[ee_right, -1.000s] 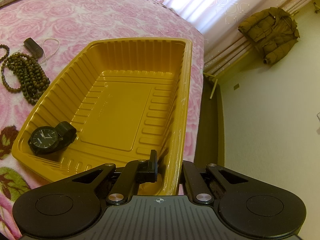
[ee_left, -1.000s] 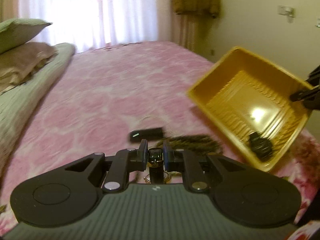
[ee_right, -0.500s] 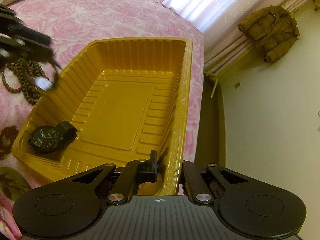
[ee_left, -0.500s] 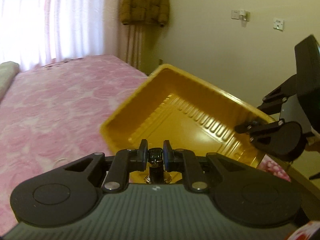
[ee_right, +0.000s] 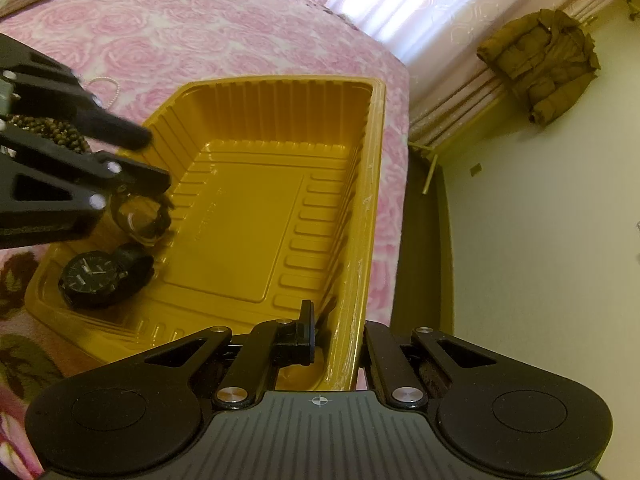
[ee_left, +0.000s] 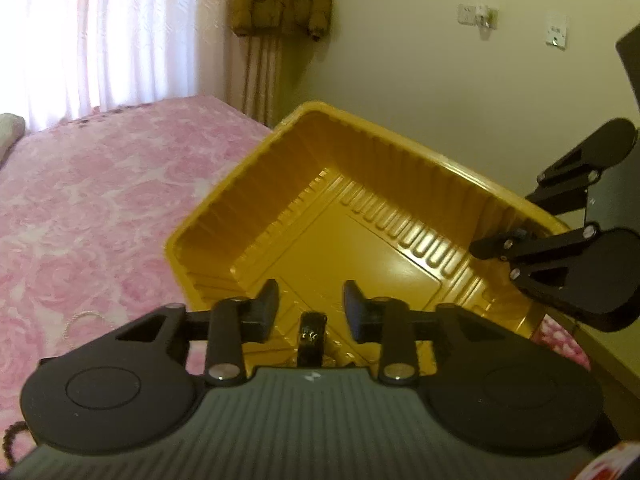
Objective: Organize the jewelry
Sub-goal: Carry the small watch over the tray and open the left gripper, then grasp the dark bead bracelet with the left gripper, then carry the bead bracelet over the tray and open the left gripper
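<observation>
Step in hand: a second watch, dark-strapped with a clear round face, is being released into the ribbed yellow plastic tray; the drop is judged to be at its very end.
Left gripper: its jaws have just been opening and are seen standing apart over the tray's near corner; the watch is seen between and below them, and no pad appears to press on it.
Released watch: in the right wrist view it is seen just under the left fingertips, at the tray's inner wall, directly above the black round-faced wristwatch already lying on the tray floor; whether it has landed cannot be told.
Right gripper: clamped shut on the tray's rim, one finger inside the wall and one outside, so that the tray is held tilted above the pink rose-patterned bedspread.
Left to sort: a coil of brown wooden beads and a thin pearl strand are seen on the bedspread beside the tray, partly hidden by the left gripper.
Next move, as judged: the left jaws are to be lifted clear of the tray without the strap being snagged, then carried to the beads; the tray is best kept steady by the right grip.
</observation>
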`<state>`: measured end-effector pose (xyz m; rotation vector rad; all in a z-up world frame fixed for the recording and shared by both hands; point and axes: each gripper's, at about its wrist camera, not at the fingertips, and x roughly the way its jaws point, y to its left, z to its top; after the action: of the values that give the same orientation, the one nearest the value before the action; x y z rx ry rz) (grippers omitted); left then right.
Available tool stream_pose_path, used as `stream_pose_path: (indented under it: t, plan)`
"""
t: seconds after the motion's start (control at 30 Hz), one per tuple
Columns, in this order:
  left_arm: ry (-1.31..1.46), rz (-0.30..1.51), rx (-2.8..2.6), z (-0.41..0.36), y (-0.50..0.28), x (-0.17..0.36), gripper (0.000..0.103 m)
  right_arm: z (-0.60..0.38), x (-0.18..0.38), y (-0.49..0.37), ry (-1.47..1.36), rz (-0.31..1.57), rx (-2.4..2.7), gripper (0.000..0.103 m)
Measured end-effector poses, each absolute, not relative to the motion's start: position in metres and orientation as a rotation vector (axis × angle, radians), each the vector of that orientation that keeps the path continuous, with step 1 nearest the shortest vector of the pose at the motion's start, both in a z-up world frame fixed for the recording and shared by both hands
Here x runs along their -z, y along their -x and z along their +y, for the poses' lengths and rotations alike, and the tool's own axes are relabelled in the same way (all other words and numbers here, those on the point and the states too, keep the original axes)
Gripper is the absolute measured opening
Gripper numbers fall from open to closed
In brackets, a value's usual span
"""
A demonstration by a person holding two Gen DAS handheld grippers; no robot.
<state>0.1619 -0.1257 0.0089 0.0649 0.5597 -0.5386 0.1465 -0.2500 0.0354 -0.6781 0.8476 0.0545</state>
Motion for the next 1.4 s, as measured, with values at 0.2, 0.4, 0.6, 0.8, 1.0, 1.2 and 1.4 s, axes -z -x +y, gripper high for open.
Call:
stream_pose_path:
  t: [0.2,0.4,0.6,0.8,1.0,1.2,1.4]
  plan:
    - [-0.042,0.570,0.408,-0.075,-0.149,-0.006,0.041,-0.252,-0.034,-0.146,0.673,0.845,-0.055,0.006]
    - [0.002,0.619,0.246,-0.011,-0.127,0.010,0.042,-0.253,-0.034,-0.146,0.671,0.848,-0.054,0.006]
    - [0.008,0.647,0.112,0.036,-0.107,0.025,0.042,-0.253,-0.033,-0.147,0.671,0.853,-0.050,0.006]
    - [-0.032,0.670,0.043,0.056,-0.101,0.041,0.042,-0.252,-0.032,-0.148,0.675,0.855,-0.048,0.006]
    - [-0.125,0.657,0.086,0.047,-0.108,0.053,0.041,-0.253,-0.032,-0.148,0.676,0.854,-0.048,0.006]
    - [-0.196,0.681,0.142,0.030,-0.127,0.059,0.020,-0.252,-0.032,-0.148,0.675,0.854,-0.048,0.006]
    - [-0.250,0.720,0.163,0.019,-0.138,0.066,0.014,-0.252,-0.032,-0.148,0.675,0.854,-0.048,0.006]
